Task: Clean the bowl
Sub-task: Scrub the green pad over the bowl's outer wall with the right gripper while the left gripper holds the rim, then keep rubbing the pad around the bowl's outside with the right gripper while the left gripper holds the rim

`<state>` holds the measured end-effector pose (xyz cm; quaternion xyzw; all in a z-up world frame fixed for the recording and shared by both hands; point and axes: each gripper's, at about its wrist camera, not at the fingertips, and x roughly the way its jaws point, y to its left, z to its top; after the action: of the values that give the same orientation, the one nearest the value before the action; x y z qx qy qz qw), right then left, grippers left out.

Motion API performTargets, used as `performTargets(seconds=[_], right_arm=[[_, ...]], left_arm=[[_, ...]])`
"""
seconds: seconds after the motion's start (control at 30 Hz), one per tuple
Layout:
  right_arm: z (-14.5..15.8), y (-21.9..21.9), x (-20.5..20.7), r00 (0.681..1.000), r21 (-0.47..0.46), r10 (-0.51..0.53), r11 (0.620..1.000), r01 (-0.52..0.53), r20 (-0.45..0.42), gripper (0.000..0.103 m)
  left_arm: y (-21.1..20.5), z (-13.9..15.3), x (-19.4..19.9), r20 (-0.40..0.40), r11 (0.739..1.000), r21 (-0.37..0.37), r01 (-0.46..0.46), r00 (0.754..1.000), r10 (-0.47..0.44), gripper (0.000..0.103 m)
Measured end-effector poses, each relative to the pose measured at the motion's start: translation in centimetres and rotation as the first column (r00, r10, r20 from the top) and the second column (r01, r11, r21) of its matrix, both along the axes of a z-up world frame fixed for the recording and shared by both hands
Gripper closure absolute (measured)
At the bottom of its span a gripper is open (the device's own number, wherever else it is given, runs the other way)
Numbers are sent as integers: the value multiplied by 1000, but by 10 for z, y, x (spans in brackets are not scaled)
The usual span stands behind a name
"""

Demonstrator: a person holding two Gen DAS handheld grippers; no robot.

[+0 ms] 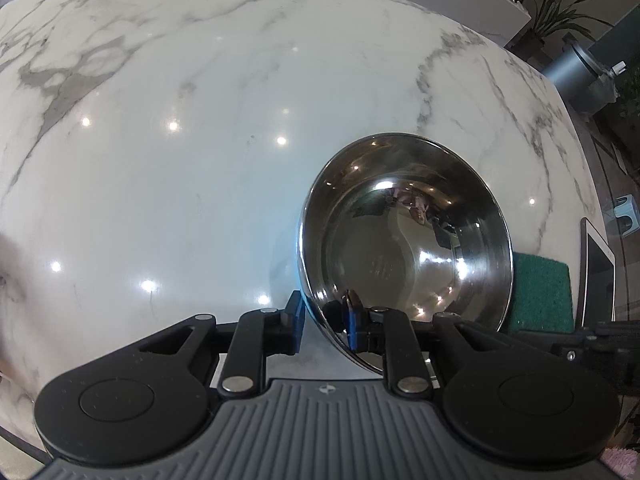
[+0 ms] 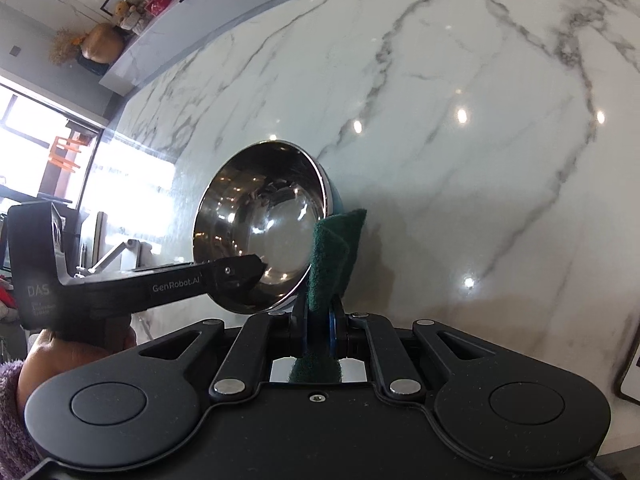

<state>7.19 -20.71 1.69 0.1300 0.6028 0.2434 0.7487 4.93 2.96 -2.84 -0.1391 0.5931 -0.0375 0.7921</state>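
Observation:
A shiny steel bowl [image 1: 404, 236] with a blue outside is tilted up on its side over the marble counter. My left gripper [image 1: 325, 326] is shut on its near rim, one blue pad outside and one inside. The bowl also shows in the right wrist view [image 2: 260, 232], with the left gripper [image 2: 244, 270] reaching in from the left. My right gripper [image 2: 318, 320] is shut on a folded green scouring pad [image 2: 332, 256], which stands just right of the bowl's rim. The pad also shows behind the bowl in the left wrist view [image 1: 544, 292].
The white marble counter [image 1: 180, 160] spreads wide on all sides. A tablet [image 1: 598, 276] lies at the counter's right edge. A shelf with small items and a plant [image 1: 560, 12] stand beyond the far edge.

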Motion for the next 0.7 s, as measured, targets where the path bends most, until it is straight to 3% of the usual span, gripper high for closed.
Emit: performTargets(seconds=[0.3, 0.7], right_arm=[[2, -2, 16, 999, -8, -42, 999, 42, 29, 95], [-3, -1, 0, 1000, -1, -12, 1000, 12, -5, 95]], left_arm=[[-2, 0, -5, -6, 1000, -6, 6, 1000, -6, 84], [-2, 0, -6, -14, 1000, -10, 9, 1000, -9, 84]])
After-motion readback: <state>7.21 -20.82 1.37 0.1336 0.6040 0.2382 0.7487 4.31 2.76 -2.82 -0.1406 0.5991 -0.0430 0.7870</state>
